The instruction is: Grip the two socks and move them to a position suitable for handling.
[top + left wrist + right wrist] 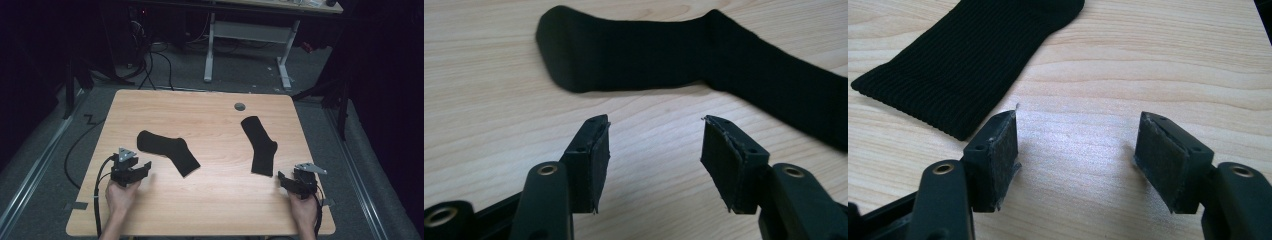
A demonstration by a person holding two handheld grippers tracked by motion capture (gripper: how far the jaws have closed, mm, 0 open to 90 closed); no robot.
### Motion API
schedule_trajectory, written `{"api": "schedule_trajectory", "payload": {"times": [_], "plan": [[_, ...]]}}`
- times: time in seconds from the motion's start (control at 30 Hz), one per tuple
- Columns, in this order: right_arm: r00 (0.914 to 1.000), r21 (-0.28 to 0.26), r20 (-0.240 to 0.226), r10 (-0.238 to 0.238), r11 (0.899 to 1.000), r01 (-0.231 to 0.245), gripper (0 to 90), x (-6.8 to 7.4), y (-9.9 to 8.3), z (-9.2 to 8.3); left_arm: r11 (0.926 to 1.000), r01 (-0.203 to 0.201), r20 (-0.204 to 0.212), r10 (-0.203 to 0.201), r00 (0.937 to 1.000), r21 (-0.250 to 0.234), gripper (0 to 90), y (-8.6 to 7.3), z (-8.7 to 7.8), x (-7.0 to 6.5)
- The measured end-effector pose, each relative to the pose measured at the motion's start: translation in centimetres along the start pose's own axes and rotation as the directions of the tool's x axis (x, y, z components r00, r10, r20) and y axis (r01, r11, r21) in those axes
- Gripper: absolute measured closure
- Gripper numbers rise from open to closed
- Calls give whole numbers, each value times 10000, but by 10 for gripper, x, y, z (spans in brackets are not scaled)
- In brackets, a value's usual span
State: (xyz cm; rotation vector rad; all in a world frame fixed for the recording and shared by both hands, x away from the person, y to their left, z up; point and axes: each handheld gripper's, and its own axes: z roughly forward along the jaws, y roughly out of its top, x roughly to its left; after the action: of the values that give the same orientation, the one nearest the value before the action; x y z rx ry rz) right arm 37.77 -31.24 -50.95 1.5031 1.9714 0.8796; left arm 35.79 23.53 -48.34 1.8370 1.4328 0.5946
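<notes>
Two flat black knitted socks on a pale wood-grain tabletop (210,200), well apart from each other.

Left black sock (167,150): bent at the heel. Rounded toe end toward the table's left side, just ahead of the left gripper (141,168); leg part running away to the right and toward the person, cuff ending near table centre. In the left gripper view, same sock (684,55) lying crosswise ahead of the jaws, rounded toe up and left, long axis roughly square to the gripper's line of sight. Bare wood between pads and fabric; no contact.

Left gripper (655,162): jaws parted to a middling gap, nothing between them.

Right black sock (260,145): long axis running away from the person, slightly kinked, cuff end nearest the right gripper (283,181), toe pointing toward the far edge. In the right gripper view, ribbed cuff (913,107) ahead and left of the jaws, just off the left pad, not touching.

Right gripper (1075,160): jaws wide, empty, resting low over bare wood.

Judgement: each hand nearer its own sock. Left sock's toe is the closest graspable end for the left gripper; a short advance forward would bring the toe edge between the pads. Right gripper would need a shift toward its left to line up with the cuff.
</notes>
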Motion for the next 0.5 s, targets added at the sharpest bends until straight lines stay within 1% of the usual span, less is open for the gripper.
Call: {"api": "schedule_trajectory", "payload": {"times": [0.03, 0.1, 0.17, 0.2, 0.23, 0.3, 0.33, 0.37, 0.43, 0.5], "plan": [[10000, 0, 2, 0, 10000, 0, 339, 0, 0, 0, 9999, -110, -4, 110, 9999, 76, 453, 3, 2, -2], [10000, -3, 2, -2, 10000, 2, 339, 0, 0, 0, 9998, -183, -7, 184, 9998, 121, 453, 8, 4, -6], [10000, -1, 2, -1, 10000, 1, 339, 0, 0, 0, 9999, -117, 105, 116, 9999, 42, 453, 12, 7, -11], [10000, 2, -1, -1, 10000, 1, 338, 0, 0, 0, 9999, -120, 146, 119, 9998, 81, 453, 14, 9, -13], [10000, -2, 0, -1, 10000, 1, 339, 0, 0, 0, 9995, -236, 110, 234, 9997, 199, 452, 17, 12, -16], [10000, -3, -4, -5, 10000, 5, 338, 0, 0, 0, 9990, -320, 127, 316, 9994, 310, 450, 21, 17, -19], [10000, -1, -4, -7, 10000, 7, 339, 0, 0, 0, 9990, -334, 150, 329, 9993, 307, 450, 22, 19, -21], [10000, -2, -4, -5, 10000, 5, 339, 0, 0, 0, 9995, -200, 252, 194, 9995, 248, 452, 23, 22, -22], [10000, -2, -4, -3, 10000, 3, 339, 0, 0, 0, 9987, -222, 222, 212, 9995, 468, 450, 27, 28, -24], [10000, -15, 7, -52, 10000, 52, 339, 0, 0, 0, 9983, -246, 216, 235, 9995, 521, 449, 31, 34, -27]]}}
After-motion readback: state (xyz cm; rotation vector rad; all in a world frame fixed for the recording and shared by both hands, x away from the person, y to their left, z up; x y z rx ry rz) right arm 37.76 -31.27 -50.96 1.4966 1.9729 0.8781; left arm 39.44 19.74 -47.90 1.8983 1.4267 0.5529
